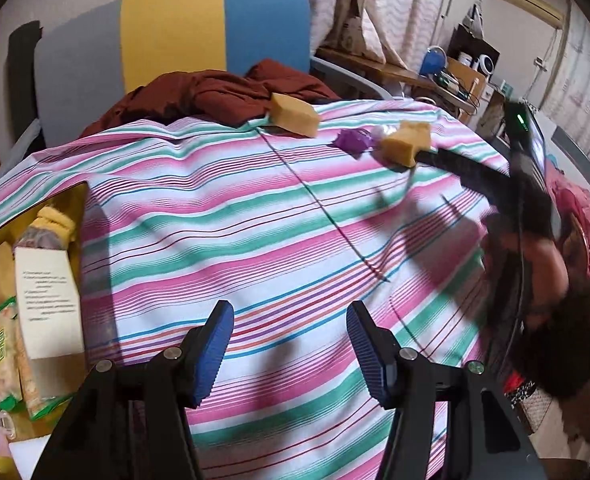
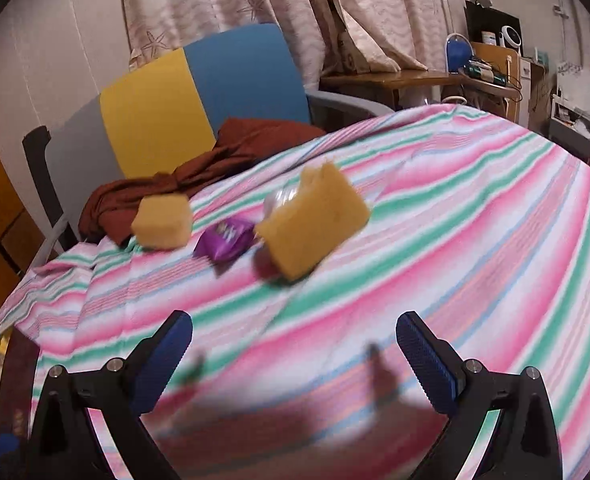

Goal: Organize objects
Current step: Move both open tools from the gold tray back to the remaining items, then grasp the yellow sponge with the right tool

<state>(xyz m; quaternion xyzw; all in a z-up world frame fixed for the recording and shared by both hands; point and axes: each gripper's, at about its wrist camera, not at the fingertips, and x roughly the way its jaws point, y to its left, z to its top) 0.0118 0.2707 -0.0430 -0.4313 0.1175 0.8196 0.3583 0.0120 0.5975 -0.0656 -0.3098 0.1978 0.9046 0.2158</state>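
Two yellow sponges lie on the striped cloth: one (image 1: 294, 114) (image 2: 162, 220) at the far edge by a dark red garment, another (image 1: 406, 142) (image 2: 315, 222) further right. A purple packet (image 1: 351, 141) (image 2: 225, 242) lies between them. A clear object (image 2: 281, 198) shows behind the right sponge. My left gripper (image 1: 289, 346) is open and empty over the near cloth. My right gripper (image 2: 295, 354) is open and empty, short of the right sponge; in the left wrist view its fingers reach right up to that sponge.
A box (image 1: 35, 304) at the left holds snack packets and a white carton. A dark red garment (image 1: 215, 96) lies on a grey, yellow and blue chair (image 1: 175, 36) behind the table. A cluttered desk (image 2: 435, 80) stands at the back right.
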